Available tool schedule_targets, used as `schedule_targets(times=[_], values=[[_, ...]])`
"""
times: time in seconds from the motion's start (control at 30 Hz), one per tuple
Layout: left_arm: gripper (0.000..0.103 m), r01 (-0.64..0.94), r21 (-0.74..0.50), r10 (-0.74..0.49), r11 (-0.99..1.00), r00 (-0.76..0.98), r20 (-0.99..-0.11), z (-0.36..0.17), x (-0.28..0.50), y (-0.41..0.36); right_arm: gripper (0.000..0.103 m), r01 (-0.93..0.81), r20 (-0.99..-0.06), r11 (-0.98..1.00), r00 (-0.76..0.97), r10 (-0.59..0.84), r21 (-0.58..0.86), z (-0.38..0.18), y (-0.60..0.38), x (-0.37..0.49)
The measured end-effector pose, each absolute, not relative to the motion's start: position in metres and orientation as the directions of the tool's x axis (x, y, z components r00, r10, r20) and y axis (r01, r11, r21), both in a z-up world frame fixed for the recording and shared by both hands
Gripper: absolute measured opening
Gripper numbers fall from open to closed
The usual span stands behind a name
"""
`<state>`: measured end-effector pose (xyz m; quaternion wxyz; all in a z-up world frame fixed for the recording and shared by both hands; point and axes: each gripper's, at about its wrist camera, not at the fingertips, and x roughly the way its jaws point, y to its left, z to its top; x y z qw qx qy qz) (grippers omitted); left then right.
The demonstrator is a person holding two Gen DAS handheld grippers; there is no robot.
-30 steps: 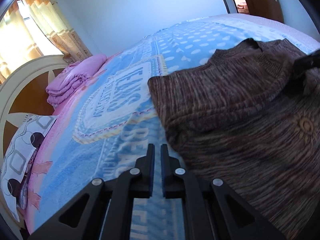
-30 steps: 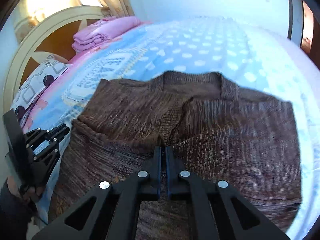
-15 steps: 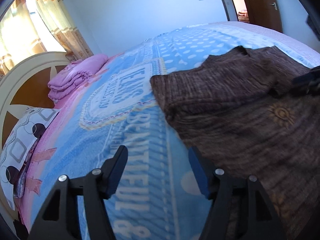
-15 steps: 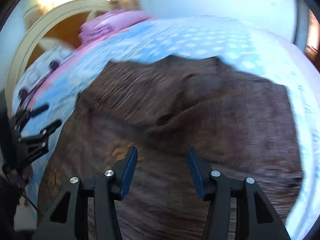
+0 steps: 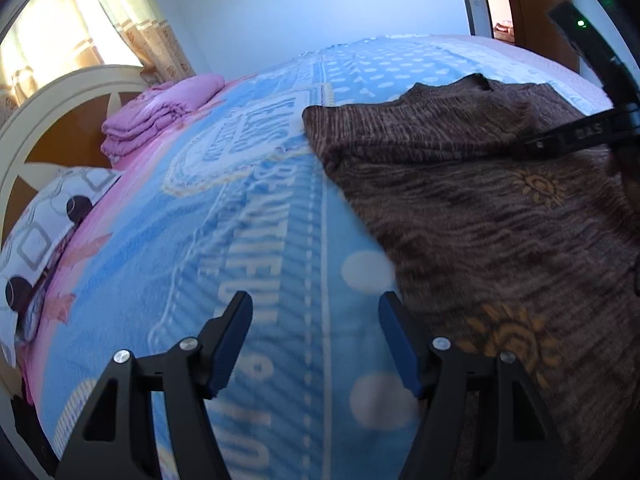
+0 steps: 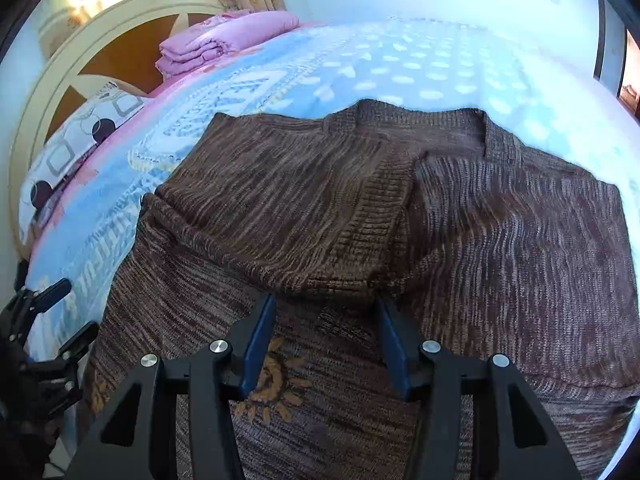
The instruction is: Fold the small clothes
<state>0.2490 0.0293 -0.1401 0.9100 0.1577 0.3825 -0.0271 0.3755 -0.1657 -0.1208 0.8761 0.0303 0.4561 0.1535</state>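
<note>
A brown knitted cardigan (image 6: 460,216) with orange sun motifs lies on the blue patterned blanket (image 5: 256,240), its sides folded in toward the middle. It also shows at the right of the left wrist view (image 5: 480,200). My left gripper (image 5: 316,316) is open and empty over the blanket, just left of the cardigan's edge. My right gripper (image 6: 326,316) is open and empty above the cardigan's lower middle, near a folded edge. The left gripper also shows at the left edge of the right wrist view (image 6: 52,320), and the right gripper at the right of the left wrist view (image 5: 580,136).
A folded pink quilt (image 5: 160,116) and a patterned pillow (image 5: 48,224) lie near the round headboard (image 5: 60,120). Curtains (image 5: 132,24) hang by the window. A doorway (image 5: 520,0) is at the far right.
Both grippers were shut one second ago and have opened. The cardigan now lies released on the bed. Both grippers have drawn back slightly.
</note>
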Motion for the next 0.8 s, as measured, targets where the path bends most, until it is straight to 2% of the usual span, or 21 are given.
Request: schedule_targets(times=[0.07, 0.23, 0.3, 0.33, 0.37, 0.4, 0.43, 0.47, 0.53, 0.57, 0.67, 0.7, 0.77, 0.8], values=[[0.068, 0.18, 0.236, 0.045, 0.955, 0.699, -0.713, -0.139, 0.236, 0.031, 0.052, -0.247, -0.758, 0.942, 0.563, 0.33, 0.227, -0.108, -0.169, 0.361], [0.066, 0.185, 0.192, 0.01, 0.964, 0.695, -0.719, -0.144, 0.211, 0.024, 0.052, -0.329, -0.746, 0.921, 0.555, 0.368, 0.209, -0.098, -0.145, 0.326], [0.055, 0.197, 0.184, -0.004, 0.963, 0.694, -0.72, -0.144, 0.211, 0.021, 0.052, -0.363, -0.744, 0.901, 0.528, 0.408, 0.236, -0.101, -0.132, 0.318], [0.043, 0.214, 0.16, -0.029, 0.964, 0.678, -0.734, -0.144, 0.212, 0.02, 0.052, -0.39, -0.747, 0.884, 0.5, 0.438, 0.258, -0.104, -0.119, 0.315], [0.025, 0.225, 0.129, -0.056, 0.966, 0.665, -0.745, -0.143, 0.212, 0.02, 0.052, -0.413, -0.75, 0.871, 0.478, 0.457, 0.268, -0.107, -0.111, 0.311], [0.017, 0.245, 0.083, -0.097, 0.966, 0.639, -0.763, -0.142, 0.213, 0.02, 0.052, -0.446, -0.753, 0.859, 0.468, 0.463, 0.251, -0.112, -0.094, 0.31], [0.015, 0.244, 0.078, -0.098, 0.967, 0.632, -0.769, -0.142, 0.212, 0.02, 0.052, -0.464, -0.761, 0.857, 0.466, 0.452, 0.225, -0.115, -0.082, 0.311], [0.016, 0.233, 0.099, -0.075, 0.967, 0.637, -0.767, -0.142, 0.21, 0.019, 0.052, -0.483, -0.776, 0.853, 0.454, 0.437, 0.198, -0.119, -0.067, 0.315], [0.016, 0.228, 0.134, -0.048, 0.964, 0.649, -0.759, -0.141, 0.204, 0.02, 0.042, -0.513, -0.787, 0.829, 0.408, 0.463, 0.221, -0.126, -0.045, 0.323], [0.016, 0.22, 0.152, -0.03, 0.964, 0.653, -0.757, -0.14, 0.199, 0.023, 0.041, -0.539, -0.791, 0.809, 0.377, 0.482, 0.236, -0.129, -0.034, 0.325], [0.018, 0.201, 0.145, -0.018, 0.969, 0.642, -0.767, -0.139, 0.185, 0.039, 0.043, -0.607, -0.813, 0.782, 0.381, 0.441, 0.14, -0.132, -0.005, 0.317], [0.023, 0.183, 0.152, -0.001, 0.971, 0.642, -0.767, -0.138, 0.182, 0.045, 0.043, -0.614, -0.812, 0.778, 0.381, 0.441, 0.134, -0.127, -0.002, 0.314], [0.058, 0.136, 0.169, 0.039, 0.976, 0.656, -0.754, -0.135, 0.177, 0.057, 0.043, -0.614, -0.784, 0.775, 0.404, 0.472, 0.15, -0.117, -0.005, 0.305], [0.065, 0.109, 0.18, 0.061, 0.978, 0.67, -0.74, -0.132, 0.174, 0.062, 0.043, -0.604, -0.761, 0.788, 0.454, 0.464, 0.12, -0.109, -0.009, 0.297]])
